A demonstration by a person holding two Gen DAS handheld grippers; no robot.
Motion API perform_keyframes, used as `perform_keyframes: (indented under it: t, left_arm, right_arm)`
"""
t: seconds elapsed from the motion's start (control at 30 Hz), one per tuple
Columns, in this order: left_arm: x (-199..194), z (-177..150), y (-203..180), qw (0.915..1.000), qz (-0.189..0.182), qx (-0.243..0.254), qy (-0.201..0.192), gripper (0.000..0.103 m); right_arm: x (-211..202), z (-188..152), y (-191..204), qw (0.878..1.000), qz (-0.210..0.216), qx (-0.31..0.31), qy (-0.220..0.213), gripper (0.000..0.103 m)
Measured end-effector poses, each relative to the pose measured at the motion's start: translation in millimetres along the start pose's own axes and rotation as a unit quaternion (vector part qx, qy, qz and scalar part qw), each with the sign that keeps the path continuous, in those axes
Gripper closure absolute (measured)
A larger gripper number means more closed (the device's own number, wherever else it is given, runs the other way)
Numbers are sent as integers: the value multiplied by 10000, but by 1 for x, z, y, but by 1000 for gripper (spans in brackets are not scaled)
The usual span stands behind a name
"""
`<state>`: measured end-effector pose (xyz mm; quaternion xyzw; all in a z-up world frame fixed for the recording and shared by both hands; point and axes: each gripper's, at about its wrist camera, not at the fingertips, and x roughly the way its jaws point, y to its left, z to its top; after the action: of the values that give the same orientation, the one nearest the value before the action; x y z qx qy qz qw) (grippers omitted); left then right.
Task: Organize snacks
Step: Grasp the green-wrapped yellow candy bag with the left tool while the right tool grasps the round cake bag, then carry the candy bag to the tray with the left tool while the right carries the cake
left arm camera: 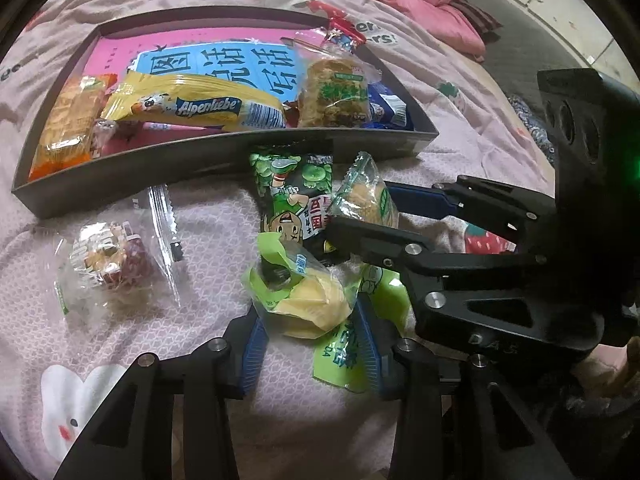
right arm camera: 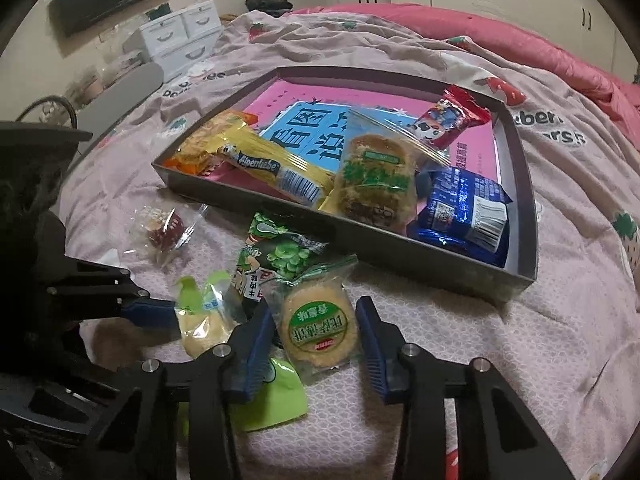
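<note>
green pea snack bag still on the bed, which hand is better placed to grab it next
Neither is free. The left tongs straddle a yellow cake packet; the right tongs straddle a round biscuit packet. The green pea bag lies just beyond the right.

My left wrist camera looks steeply down along my left gripper, close over the bedspread, facing the tray. My right wrist camera does likewise behind my right gripper, set further right. Both views share the tray, the green pea packet and each other's gripper.
</note>
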<state>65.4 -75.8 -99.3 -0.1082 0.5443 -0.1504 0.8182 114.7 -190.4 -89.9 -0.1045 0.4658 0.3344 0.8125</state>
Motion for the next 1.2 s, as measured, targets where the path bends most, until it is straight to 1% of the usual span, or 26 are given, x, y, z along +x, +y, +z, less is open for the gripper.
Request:
perform_keyframes:
  t: [0.07,0.17,0.3,0.5,0.6,0.73,0.87,1.2]
  left_arm:
    - [-1,-1,0,10000,-27,-18,-26,61]
    - [-2,0,2,9999,-94,-80,-78,64]
    - [-6,-1,2,9998,-147,-73,-92,64]
    - [-18,-2,0,9995,-234,-30,-196,64]
    - [-28,-1,0,9992,-276,-38,-296,64]
    - [-46,2,4,9981,-270,-64,-546,64]
    - [-60,8,8,9967,-210,-118,-778,64]
    - [-85,20,20,9915,106,-56,-1297,64]
  right_arm:
    - [-3,0,-1,10000,22,61,-28,66]
    - [-12,-1,-4,9997,43,194,-174,66]
    - [-27,2,-9,9981,127,348,-491,68]
    - [-37,7,-13,9962,148,447,-735,68]
    - [-39,9,-14,9954,169,484,-812,68]
    - [-45,12,-13,9934,182,505,-1015,68]
    - [-50,14,-15,9913,186,582,-1164,68]
    - [-56,15,-20,9887,180,697,-1314,68]
